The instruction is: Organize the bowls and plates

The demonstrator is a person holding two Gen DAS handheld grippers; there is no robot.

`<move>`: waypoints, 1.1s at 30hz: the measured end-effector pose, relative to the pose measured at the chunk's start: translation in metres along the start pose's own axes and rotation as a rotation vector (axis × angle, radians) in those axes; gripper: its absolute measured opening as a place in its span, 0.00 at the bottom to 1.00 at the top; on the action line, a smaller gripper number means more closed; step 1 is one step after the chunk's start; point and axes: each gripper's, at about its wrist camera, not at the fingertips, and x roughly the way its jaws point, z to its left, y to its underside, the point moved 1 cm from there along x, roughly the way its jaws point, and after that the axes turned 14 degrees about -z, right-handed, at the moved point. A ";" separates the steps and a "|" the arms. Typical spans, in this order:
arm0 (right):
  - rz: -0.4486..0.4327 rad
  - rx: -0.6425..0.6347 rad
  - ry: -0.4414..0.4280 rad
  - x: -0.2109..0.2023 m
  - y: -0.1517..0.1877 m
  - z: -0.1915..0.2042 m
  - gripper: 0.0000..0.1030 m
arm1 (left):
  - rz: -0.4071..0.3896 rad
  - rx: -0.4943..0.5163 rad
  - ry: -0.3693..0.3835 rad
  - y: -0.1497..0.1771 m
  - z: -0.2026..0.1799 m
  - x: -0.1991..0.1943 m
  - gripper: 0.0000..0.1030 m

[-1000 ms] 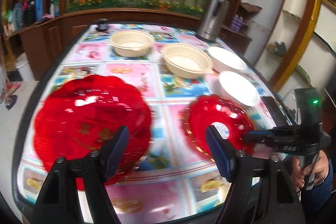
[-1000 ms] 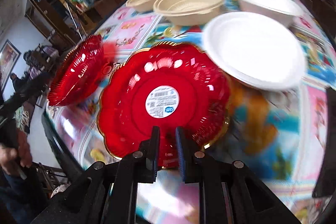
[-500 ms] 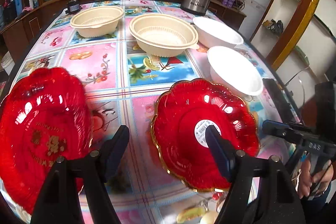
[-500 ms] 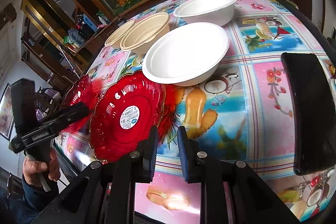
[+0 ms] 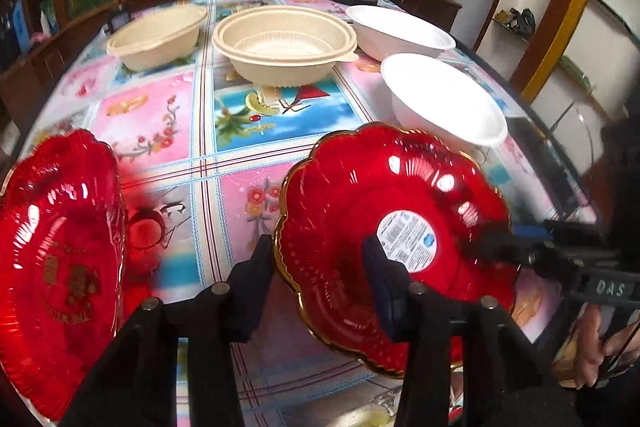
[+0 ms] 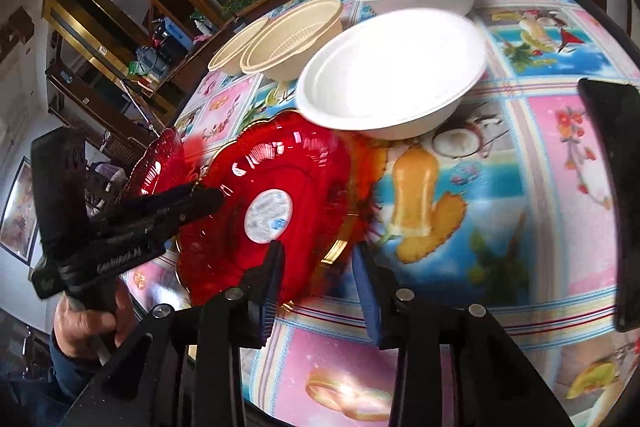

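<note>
Left wrist view: the left gripper [image 5: 318, 269] is closing — the gold-rimmed scalloped red plastic plate [image 5: 394, 239] is sitting tilted between its jaws, contact unclear.

Right wrist view: the right gripper [image 6: 316, 273] is opening, that plate's edge [image 6: 276, 203] lying between unpressing jaws — worktop [image 6: 540, 155] beneath.

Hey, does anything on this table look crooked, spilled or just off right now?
Yes: the red plate with the barcode sticker sits tilted, its edge raised between the left gripper's closing jaws, rather than flat. The other red plate hangs partly over the table's near edge. Nothing looks spilled or broken.
</note>
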 end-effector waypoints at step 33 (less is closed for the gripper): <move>-0.081 -0.014 0.122 -0.010 0.005 -0.003 0.32 | 0.013 0.055 0.018 0.013 -0.023 0.009 0.52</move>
